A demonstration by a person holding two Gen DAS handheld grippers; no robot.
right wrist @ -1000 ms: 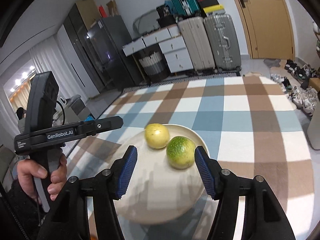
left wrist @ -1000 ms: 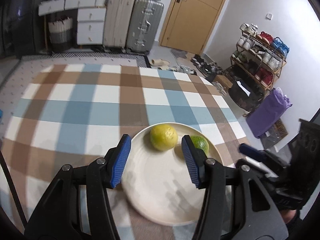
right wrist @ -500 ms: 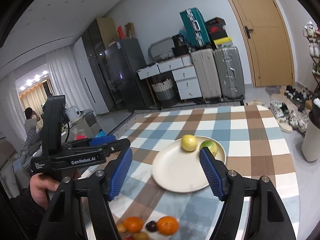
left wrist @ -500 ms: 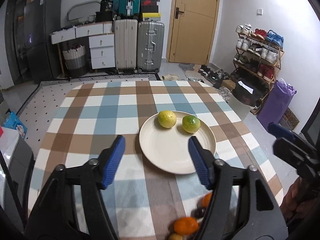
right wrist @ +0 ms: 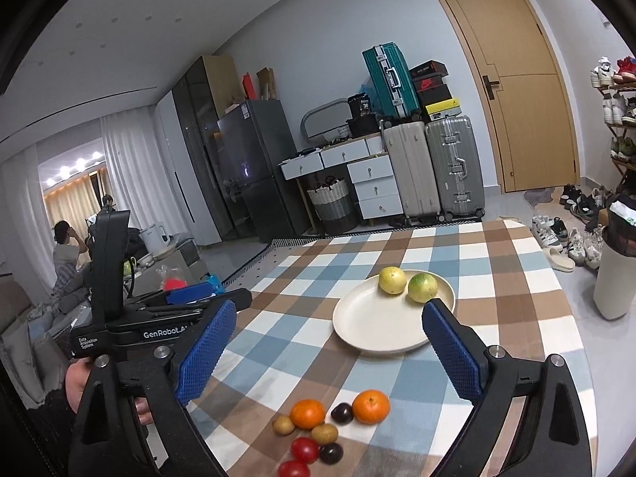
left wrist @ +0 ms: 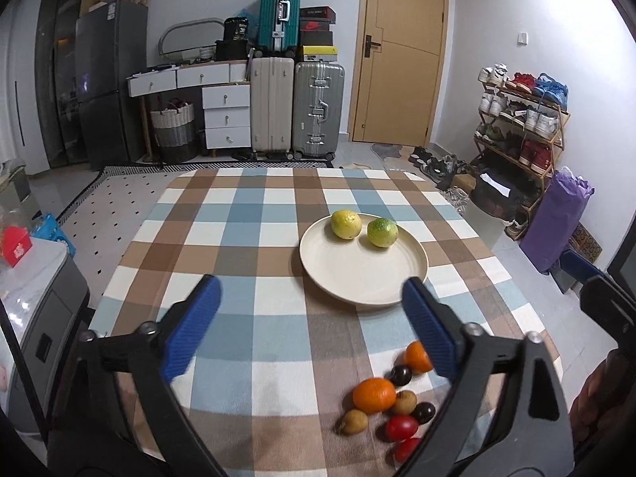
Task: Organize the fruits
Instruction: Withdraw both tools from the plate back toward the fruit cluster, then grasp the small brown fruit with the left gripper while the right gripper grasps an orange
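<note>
A cream plate (left wrist: 363,274) (right wrist: 381,330) on the checked tablecloth holds a yellow fruit (left wrist: 346,223) (right wrist: 392,280) and a green fruit (left wrist: 382,232) (right wrist: 422,287). Near the table's front edge lies a cluster: two oranges (left wrist: 374,394) (right wrist: 370,406), dark plums (left wrist: 400,375) (right wrist: 342,413), brown longans (left wrist: 355,421) (right wrist: 324,433) and red tomatoes (left wrist: 401,427) (right wrist: 305,450). My left gripper (left wrist: 314,330) is open and empty, held above the table short of the plate. My right gripper (right wrist: 330,353) is open and empty above the cluster.
The table's right and far edges drop to the floor. Suitcases (left wrist: 296,115), drawers, a fridge and a door stand behind. A shoe rack (left wrist: 520,119) is at the right. The left hand-held gripper body (right wrist: 119,318) shows at the left of the right wrist view.
Both grippers have pulled back and up from the plate. The two fruits stay on it, and the fruit cluster at the front edge has come into view.
</note>
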